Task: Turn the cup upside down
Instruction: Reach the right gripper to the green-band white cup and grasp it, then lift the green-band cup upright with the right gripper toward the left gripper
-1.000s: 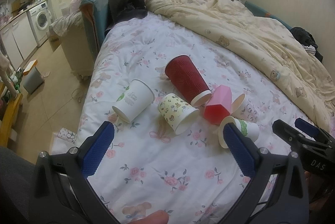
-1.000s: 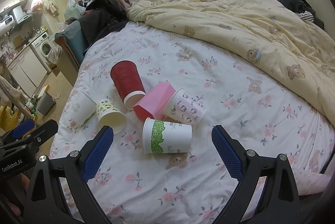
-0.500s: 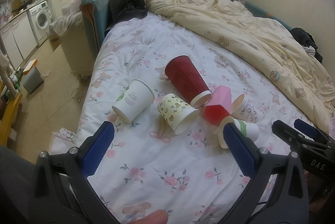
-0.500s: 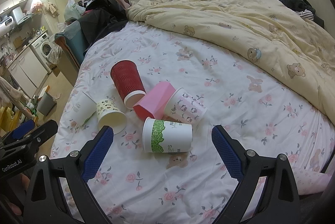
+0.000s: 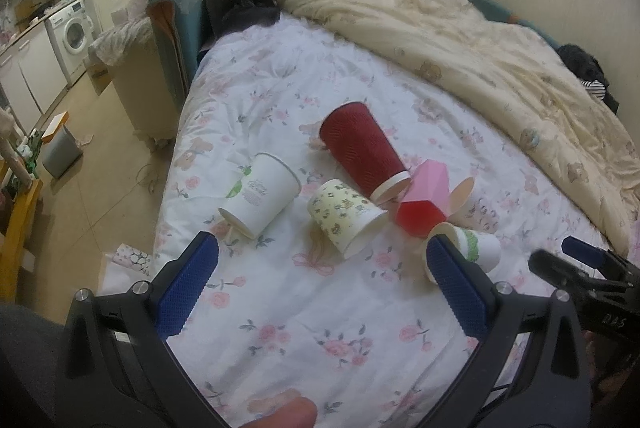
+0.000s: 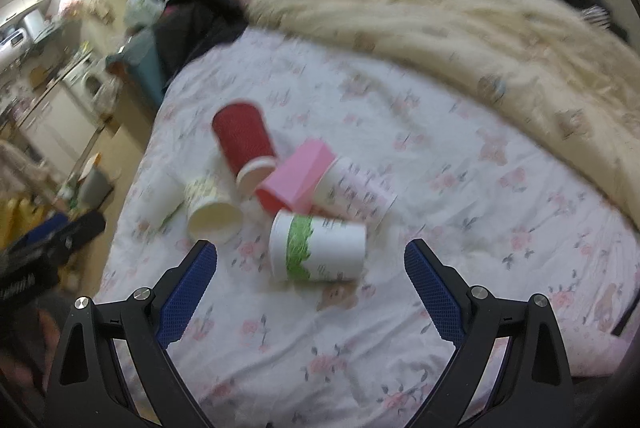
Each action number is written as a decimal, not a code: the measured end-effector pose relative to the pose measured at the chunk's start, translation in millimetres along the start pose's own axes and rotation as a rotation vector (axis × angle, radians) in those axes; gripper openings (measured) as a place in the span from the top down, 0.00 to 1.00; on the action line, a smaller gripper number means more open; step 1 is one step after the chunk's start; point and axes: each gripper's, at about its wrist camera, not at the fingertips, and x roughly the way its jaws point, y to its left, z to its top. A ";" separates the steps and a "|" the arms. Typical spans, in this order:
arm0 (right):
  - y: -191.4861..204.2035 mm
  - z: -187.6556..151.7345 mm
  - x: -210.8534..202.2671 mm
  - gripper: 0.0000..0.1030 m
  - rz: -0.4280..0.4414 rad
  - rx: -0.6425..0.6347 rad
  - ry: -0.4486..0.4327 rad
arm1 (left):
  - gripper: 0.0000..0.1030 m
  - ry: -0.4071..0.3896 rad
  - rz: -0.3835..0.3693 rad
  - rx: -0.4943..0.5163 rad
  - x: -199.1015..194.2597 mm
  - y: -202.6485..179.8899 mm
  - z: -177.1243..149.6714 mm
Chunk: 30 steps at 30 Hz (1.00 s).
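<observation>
1. Green-banded cup (image 6: 318, 248): lies on its side on the flowered sheet (image 6: 460, 195), nearest the right gripper (image 6: 310, 286), likely the first target.
2. Cups: six, clustered, all toppled.
3. Right gripper, left gripper (image 5: 322, 288): two, jaws wide, holding nothing.

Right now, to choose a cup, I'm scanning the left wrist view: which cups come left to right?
White cup → yellow patterned cup → red cup → pink cup → green-banded cup.
</observation>
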 end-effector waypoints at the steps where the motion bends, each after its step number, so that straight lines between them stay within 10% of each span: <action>1: -0.9 1.5 4.5 0.06 0.005 -0.019 0.043 | 0.00 0.004 -0.004 -0.003 0.2 2.0 1.2; 8: 23.7 -5.5 56.7 0.09 -0.143 -0.602 0.380 | 0.00 0.060 -0.015 -0.001 5.1 8.2 1.9; 16: 72.2 -7.5 85.7 0.16 -0.145 -1.086 0.473 | 0.00 0.120 -0.032 -0.037 11.7 17.1 3.4; 30: 88.5 -29.4 135.9 0.36 -0.156 -1.314 0.655 | 0.00 0.150 0.010 -0.055 21.6 27.1 3.7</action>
